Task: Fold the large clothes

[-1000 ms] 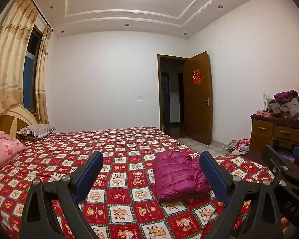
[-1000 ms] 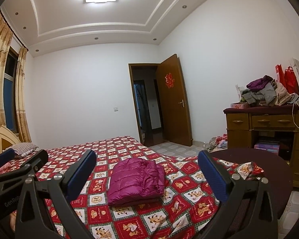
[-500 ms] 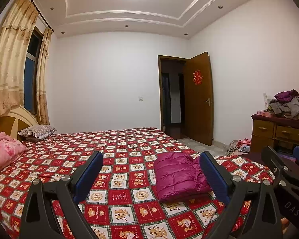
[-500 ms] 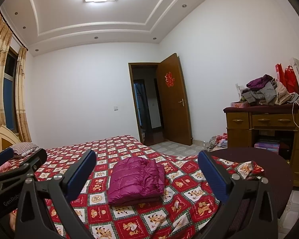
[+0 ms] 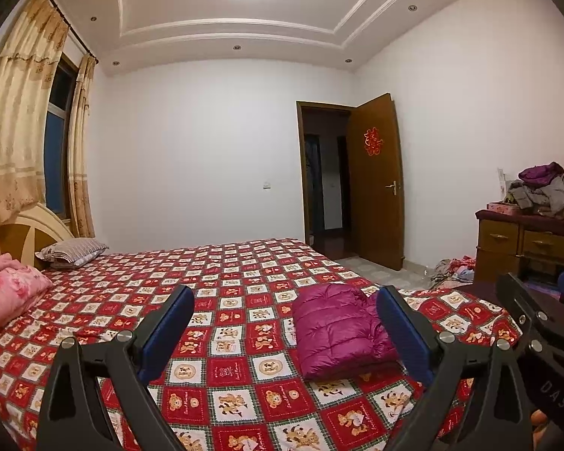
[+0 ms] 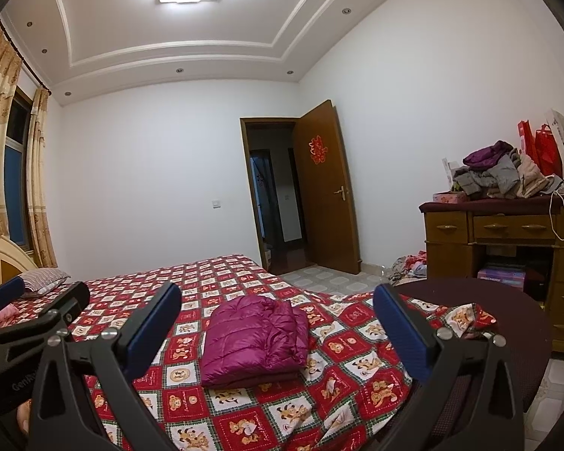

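Left gripper (image 5: 284,323) and right gripper (image 6: 278,319): both spread wide, holding nothing, raised clear of the bed (image 6: 357,387). Jacket (image 6: 252,338) lies folded at the near right corner, apparently finished.

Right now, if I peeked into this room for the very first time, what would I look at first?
Probably the purple puffy jacket, folded into a neat bundle near the foot of the bed, which wears a bright red bear-patterned cover. Next, the two open grippers up close: the left gripper and the right gripper, both empty and short of the jacket. Then the messy heap of clothes atop the wooden dresser on the right.
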A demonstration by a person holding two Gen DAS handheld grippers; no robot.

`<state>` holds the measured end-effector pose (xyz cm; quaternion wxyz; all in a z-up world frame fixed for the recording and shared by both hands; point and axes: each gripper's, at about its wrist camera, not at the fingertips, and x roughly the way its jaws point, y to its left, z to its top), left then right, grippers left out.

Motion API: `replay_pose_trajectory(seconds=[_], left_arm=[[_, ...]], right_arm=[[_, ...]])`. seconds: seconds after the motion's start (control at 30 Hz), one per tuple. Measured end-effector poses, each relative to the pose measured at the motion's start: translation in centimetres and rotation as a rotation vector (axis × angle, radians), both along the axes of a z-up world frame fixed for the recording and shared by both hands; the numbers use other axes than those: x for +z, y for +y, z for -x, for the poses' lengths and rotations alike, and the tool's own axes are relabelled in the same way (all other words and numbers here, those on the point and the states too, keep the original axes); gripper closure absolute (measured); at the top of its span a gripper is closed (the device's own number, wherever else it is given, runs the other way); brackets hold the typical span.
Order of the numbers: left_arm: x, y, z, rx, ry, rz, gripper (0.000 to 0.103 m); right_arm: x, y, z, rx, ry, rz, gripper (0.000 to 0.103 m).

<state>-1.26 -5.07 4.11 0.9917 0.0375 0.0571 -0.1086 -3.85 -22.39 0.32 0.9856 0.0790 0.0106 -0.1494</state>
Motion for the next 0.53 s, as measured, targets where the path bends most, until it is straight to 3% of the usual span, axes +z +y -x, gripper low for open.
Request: replay_pose_trajectory(seconds=[0.27,0.53], left_arm=[[0.0,0.6,-0.7,-0.015,0.02,0.03,0.005],[-0.3,0.4,-1.3,0.014,0.032,-0.002,0.005]], right_arm=[[-0.1,-0.1,-0.1,-0.003,0.003,0.001,0.0],[-0.3,0.0,-0.4,-0.001,0.016,-0.001,0.0]])
